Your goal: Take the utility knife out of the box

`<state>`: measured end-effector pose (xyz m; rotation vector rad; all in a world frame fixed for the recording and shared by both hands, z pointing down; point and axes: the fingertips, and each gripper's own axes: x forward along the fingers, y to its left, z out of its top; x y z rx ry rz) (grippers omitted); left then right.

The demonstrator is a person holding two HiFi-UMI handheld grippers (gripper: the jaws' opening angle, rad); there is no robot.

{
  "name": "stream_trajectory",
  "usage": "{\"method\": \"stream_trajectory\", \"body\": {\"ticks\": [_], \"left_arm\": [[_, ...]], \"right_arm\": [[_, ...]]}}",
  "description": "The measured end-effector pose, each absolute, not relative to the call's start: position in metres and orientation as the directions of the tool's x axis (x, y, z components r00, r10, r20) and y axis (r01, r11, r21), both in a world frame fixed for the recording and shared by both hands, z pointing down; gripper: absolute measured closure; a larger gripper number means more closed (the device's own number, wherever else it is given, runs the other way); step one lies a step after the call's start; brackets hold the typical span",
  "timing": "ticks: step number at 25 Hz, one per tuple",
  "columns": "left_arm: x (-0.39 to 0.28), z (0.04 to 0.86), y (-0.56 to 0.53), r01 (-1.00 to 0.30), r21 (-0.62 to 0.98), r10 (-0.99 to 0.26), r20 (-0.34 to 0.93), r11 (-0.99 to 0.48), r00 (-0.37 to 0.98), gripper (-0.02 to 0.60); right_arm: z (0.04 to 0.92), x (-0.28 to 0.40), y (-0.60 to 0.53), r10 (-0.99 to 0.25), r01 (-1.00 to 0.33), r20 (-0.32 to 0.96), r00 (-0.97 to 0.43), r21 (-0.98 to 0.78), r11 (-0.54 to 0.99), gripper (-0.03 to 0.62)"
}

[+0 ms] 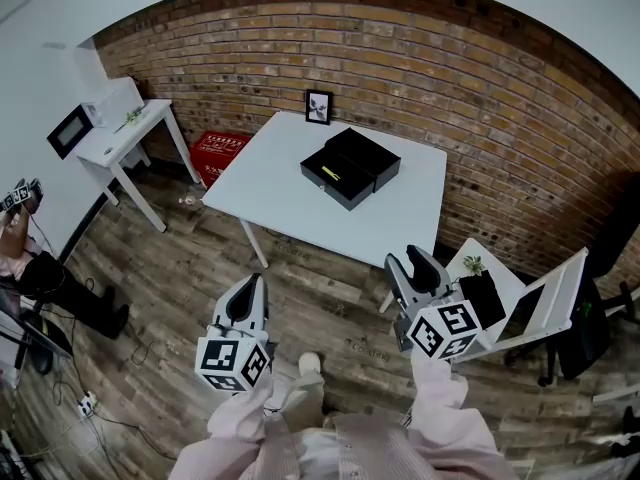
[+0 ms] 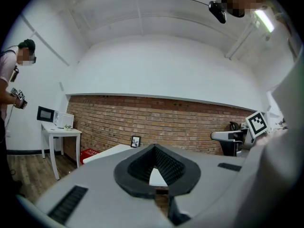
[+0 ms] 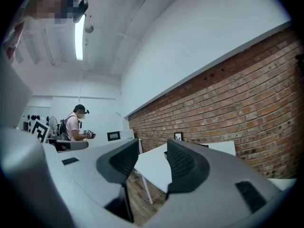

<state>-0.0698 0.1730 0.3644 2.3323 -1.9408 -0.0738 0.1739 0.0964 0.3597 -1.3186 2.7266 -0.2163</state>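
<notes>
A black box [image 1: 350, 168] lies open on the white table [image 1: 290, 203], near its far middle. A yellow utility knife [image 1: 331, 174] rests in the box's left half. Both grippers hover over the wooden floor, well short of the table's near edge. My left gripper [image 1: 252, 290] has its jaws together at the tips with nothing between them; the left gripper view shows the left gripper [image 2: 154, 147] pointing at the table [image 2: 107, 152]. My right gripper [image 1: 420, 264] stands open and empty. In the right gripper view the right gripper [image 3: 153, 148] frames the table's corner [image 3: 156, 167].
A small picture frame [image 1: 318, 106] stands at the table's back edge by the brick wall. A red crate [image 1: 218, 153] sits on the floor to the left, beside a small white side table [image 1: 120, 138]. A white folding chair [image 1: 545, 303] stands at the right. A person [image 3: 76, 125] stands far left.
</notes>
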Motion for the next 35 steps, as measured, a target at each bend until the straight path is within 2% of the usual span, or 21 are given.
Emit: {"method": "stream_trajectory", "body": {"ticks": [20,35], "left_arm": [[-0.124,0.380,-0.001,-0.954,0.157,-0.960,0.074,-0.255,0.269,0.589],[-0.138,0.397,-0.061,-0.928,0.183,-0.933,0.100,-0.324,0.345,0.589]], "right_arm": [[0.376,0.113,-0.056,-0.815,-0.805,0.051,-0.577,-0.205,0.556,0.426],[0.395,0.086,-0.104,-0.824,-0.817,0.091,-0.560,-0.228,0.530,0.427]]}}
